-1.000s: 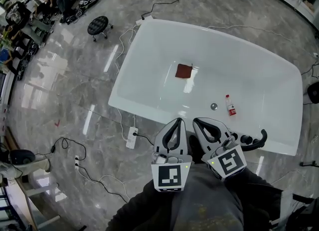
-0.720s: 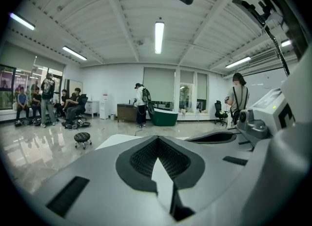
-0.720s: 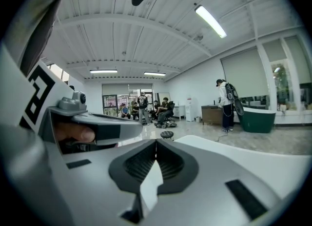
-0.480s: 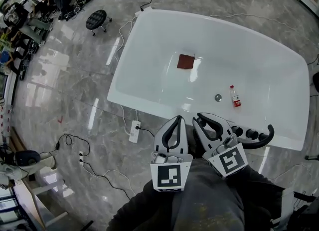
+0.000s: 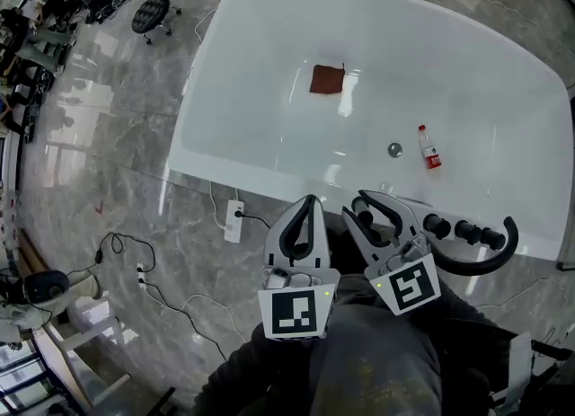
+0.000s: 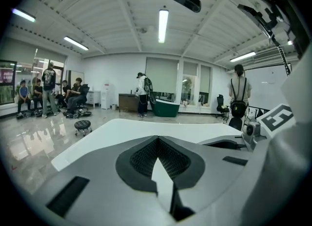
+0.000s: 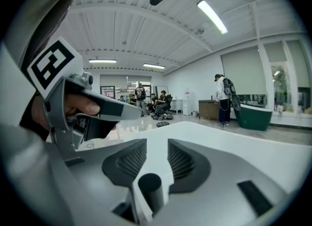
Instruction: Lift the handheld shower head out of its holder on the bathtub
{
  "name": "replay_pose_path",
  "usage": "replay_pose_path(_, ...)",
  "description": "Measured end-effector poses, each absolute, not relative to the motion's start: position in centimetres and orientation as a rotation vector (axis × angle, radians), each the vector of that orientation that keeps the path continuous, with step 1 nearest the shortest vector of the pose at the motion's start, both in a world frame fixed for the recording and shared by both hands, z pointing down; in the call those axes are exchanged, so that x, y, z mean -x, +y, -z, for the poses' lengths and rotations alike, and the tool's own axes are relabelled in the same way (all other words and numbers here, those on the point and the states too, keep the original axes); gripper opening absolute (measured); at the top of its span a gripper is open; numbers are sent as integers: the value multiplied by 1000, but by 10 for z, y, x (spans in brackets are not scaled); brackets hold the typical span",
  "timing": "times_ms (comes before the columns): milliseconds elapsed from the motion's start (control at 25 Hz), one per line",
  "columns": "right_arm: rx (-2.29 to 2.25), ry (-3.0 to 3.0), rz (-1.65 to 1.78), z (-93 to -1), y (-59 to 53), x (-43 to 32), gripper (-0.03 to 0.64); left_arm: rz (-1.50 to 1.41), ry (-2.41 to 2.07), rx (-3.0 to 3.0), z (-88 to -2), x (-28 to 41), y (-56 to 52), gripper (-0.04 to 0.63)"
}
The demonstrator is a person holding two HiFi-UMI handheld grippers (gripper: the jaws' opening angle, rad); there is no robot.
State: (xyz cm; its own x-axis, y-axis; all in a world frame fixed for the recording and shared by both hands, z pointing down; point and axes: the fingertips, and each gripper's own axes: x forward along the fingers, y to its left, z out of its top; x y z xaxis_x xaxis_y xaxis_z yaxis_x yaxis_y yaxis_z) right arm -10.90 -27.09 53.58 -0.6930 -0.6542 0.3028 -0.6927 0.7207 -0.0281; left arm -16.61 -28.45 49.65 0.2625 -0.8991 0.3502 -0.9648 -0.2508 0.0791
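Since the earlier head view, both grippers are sitting lower against the near rim of the bathtub [image 5: 260, 109], and the tub is filling more of the picture. The right jaws have just been opening.

At far left a black stool [image 5: 151, 12] is standing on the grey floor [image 5: 117, 136], and a white power strip [image 5: 234, 221] is lying just below the tub wall. The left gripper [image 5: 308, 200] is pointing at the rim with its 2 jaws meeting at the tips and nothing between them. Beyond it, a brown cloth [image 5: 327, 79] is lying flat on the tub bottom.

The right gripper [image 5: 358, 208] is holding its 2 jaws apart around the handheld shower head [image 7: 148, 187], a black upright cylinder standing on the rim; the pads are not pressing on it. Farther right, inside the tub, a drain [image 5: 394, 149] and a small bottle [image 5: 429, 146] are lying near each other. Along the rim, black knobs [image 5: 437, 225] are running toward a curved black pipe [image 5: 512, 245].
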Motion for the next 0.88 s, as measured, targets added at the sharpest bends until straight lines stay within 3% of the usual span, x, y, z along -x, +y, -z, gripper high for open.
replay_pose_path(880, -962, -2709, -170, -554, -268, 109, 127, -380, -1709, -2209, -523, 169, -298, 2)
